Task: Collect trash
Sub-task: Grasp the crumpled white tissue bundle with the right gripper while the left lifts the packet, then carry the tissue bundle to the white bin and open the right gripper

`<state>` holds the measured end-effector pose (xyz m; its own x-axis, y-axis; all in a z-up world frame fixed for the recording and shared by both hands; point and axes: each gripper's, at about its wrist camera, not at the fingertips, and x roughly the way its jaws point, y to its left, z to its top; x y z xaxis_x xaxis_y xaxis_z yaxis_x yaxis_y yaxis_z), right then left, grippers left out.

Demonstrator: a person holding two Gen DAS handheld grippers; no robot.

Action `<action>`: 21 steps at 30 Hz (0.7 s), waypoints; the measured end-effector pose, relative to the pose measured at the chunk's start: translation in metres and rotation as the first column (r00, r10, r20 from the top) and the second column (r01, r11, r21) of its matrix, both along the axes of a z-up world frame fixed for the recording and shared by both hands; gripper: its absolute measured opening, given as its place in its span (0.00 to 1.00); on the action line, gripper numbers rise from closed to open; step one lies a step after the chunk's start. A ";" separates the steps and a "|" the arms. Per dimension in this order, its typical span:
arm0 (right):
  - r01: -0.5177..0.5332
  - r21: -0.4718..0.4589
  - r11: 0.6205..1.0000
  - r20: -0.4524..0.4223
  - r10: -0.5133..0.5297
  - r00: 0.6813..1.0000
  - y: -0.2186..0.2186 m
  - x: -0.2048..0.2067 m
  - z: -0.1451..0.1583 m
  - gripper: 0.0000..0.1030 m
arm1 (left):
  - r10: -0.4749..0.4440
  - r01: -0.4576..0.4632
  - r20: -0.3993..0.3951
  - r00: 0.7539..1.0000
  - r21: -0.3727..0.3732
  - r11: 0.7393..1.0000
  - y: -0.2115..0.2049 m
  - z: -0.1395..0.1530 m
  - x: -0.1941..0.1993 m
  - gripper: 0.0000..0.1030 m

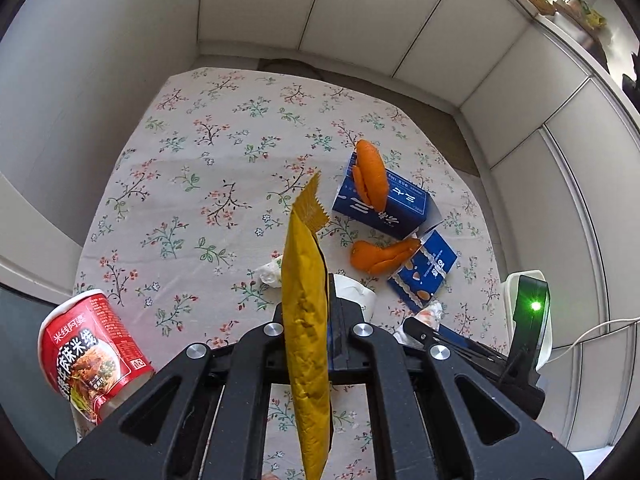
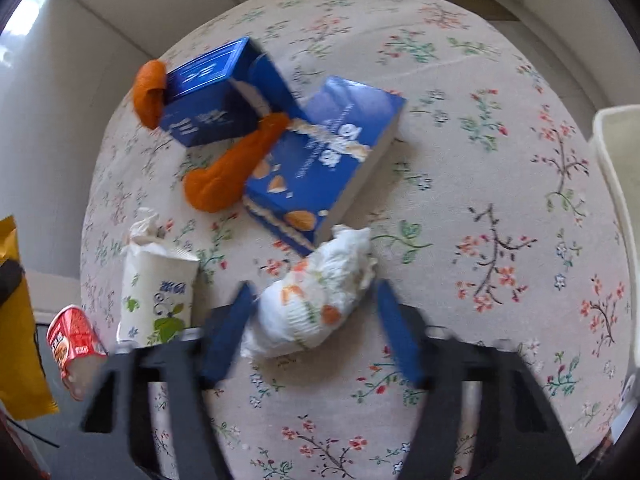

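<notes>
My left gripper is shut on a yellow snack bag and holds it above the floral table; the bag also shows at the left edge of the right wrist view. My right gripper is open, its blue fingers either side of a crumpled white wrapper lying on the table. Behind the wrapper lie two blue boxes with orange peels beside and on them. A paper cup lies at the left.
A red instant noodle cup lies at the table's near left edge. A white bin stands at the table's right. A crumpled tissue lies mid-table. White cabinets surround the table.
</notes>
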<state>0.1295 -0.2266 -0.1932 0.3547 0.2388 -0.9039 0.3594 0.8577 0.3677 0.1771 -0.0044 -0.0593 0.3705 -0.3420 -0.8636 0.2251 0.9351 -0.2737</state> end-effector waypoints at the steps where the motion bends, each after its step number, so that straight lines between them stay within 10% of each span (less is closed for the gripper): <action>1: -0.003 -0.006 1.000 0.004 0.003 1.000 0.001 0.000 0.001 0.48 | -0.002 0.002 0.001 1.000 -0.001 1.000 0.000 0.000 0.000 0.04; 21: -0.010 -0.097 0.995 0.223 0.031 0.974 -0.038 -0.034 0.076 0.47 | -0.034 0.035 0.029 0.999 -0.028 0.999 -0.025 0.010 -0.006 0.04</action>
